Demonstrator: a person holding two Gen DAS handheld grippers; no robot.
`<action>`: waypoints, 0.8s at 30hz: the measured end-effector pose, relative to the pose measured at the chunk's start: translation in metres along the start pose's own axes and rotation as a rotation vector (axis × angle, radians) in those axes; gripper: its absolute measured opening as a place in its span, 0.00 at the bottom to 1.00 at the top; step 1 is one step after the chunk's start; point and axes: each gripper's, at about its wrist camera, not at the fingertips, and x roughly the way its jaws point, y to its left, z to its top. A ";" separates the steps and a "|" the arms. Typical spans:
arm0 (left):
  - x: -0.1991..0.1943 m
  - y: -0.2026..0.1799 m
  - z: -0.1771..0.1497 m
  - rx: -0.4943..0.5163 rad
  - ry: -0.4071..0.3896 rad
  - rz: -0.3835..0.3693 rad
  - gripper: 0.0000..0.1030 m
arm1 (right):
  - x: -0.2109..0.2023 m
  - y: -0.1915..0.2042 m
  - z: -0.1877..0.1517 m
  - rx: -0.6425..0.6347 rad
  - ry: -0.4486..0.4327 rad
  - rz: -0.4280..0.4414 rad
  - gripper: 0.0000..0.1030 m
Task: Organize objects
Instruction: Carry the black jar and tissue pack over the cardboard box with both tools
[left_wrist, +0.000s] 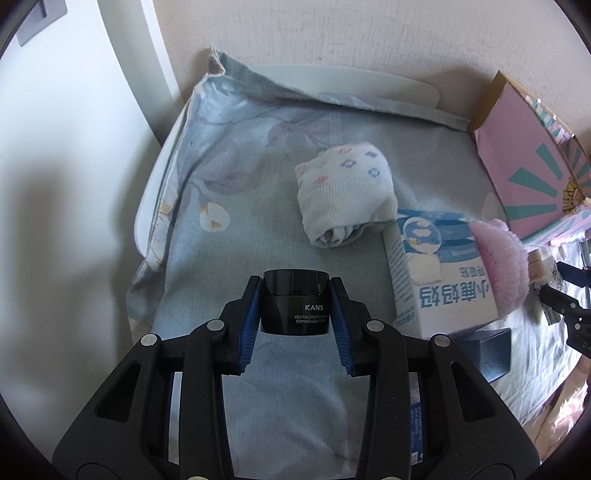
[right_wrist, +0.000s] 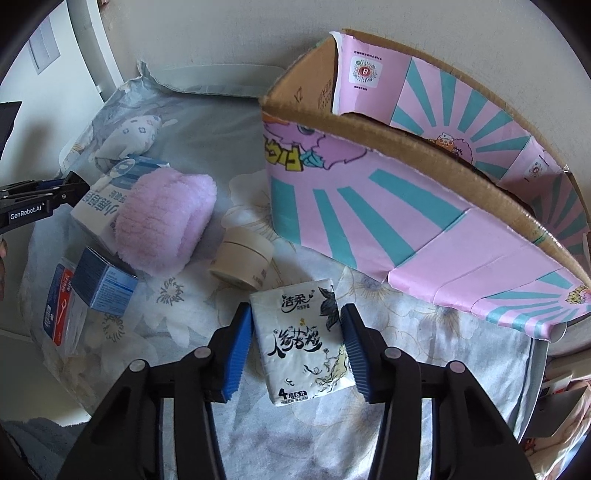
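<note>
My left gripper (left_wrist: 295, 286) is shut on a small black cream jar (left_wrist: 295, 306) marked KANS, its blue pads pressing both sides, just above the pale blue floral cloth (left_wrist: 229, 229). My right gripper (right_wrist: 295, 314) is shut on a white pocket tissue pack (right_wrist: 299, 339) with ink drawings, which lies on the cloth. A pink and teal cardboard box (right_wrist: 369, 206) stands open to the right of the pack. A beige jar (right_wrist: 242, 262) lies tipped just beyond the pack.
A rolled patterned sock (left_wrist: 343, 195) lies mid-cloth. A white and blue carton (left_wrist: 436, 273) has a pink fluffy roll (right_wrist: 166, 225) resting against it. A small blue box (right_wrist: 105, 284) and a floss pick pack (right_wrist: 59, 306) sit at the left. A wall stands behind.
</note>
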 end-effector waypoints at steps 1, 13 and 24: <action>-0.003 0.000 0.001 0.000 -0.006 -0.003 0.32 | -0.002 0.000 0.001 -0.001 -0.003 0.001 0.43; -0.070 -0.018 0.040 0.058 -0.121 -0.073 0.32 | -0.071 0.006 0.027 0.006 -0.101 -0.001 0.43; -0.135 -0.076 0.105 0.137 -0.258 -0.133 0.32 | -0.133 -0.032 0.085 0.037 -0.231 0.023 0.43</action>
